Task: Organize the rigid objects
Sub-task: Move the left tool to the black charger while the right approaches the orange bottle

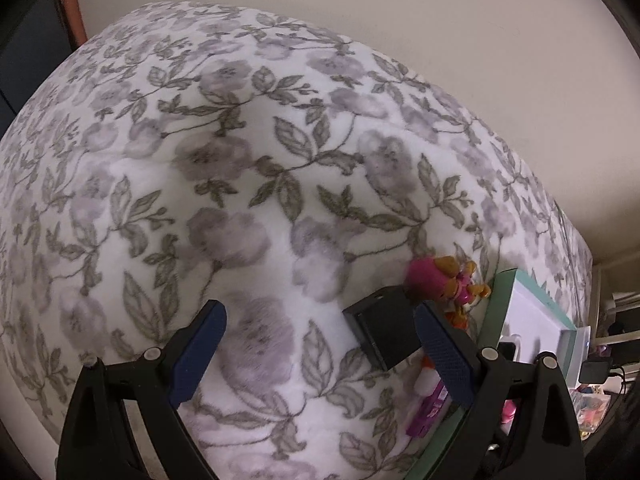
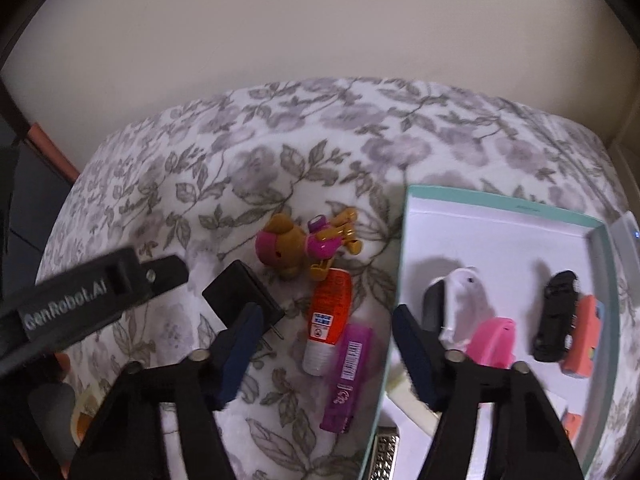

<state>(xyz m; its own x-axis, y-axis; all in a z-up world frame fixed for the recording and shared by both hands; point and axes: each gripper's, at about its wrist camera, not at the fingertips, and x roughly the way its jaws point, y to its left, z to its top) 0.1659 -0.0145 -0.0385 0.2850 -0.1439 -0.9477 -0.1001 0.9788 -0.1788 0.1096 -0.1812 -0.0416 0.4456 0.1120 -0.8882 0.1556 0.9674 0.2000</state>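
Note:
On the floral blanket (image 2: 280,152) lie a black plug adapter (image 2: 240,300), a pink and brown toy dog (image 2: 296,246), an orange and white tube (image 2: 326,320) and a purple stapler-like item (image 2: 346,376). My right gripper (image 2: 320,344) is open above the tube and the purple item. My left gripper (image 1: 320,352) is open, low over the blanket, with the adapter (image 1: 384,328) just inside its right finger and the toy dog (image 1: 444,280) beyond. The left gripper's body also shows in the right wrist view (image 2: 92,300).
A teal-rimmed white box (image 2: 404,240) lies right of the loose items; it holds a white and black item (image 2: 460,300), a pink item (image 2: 492,344), a black toy car (image 2: 556,316) and an orange item (image 2: 584,336). A beige wall stands behind the blanket.

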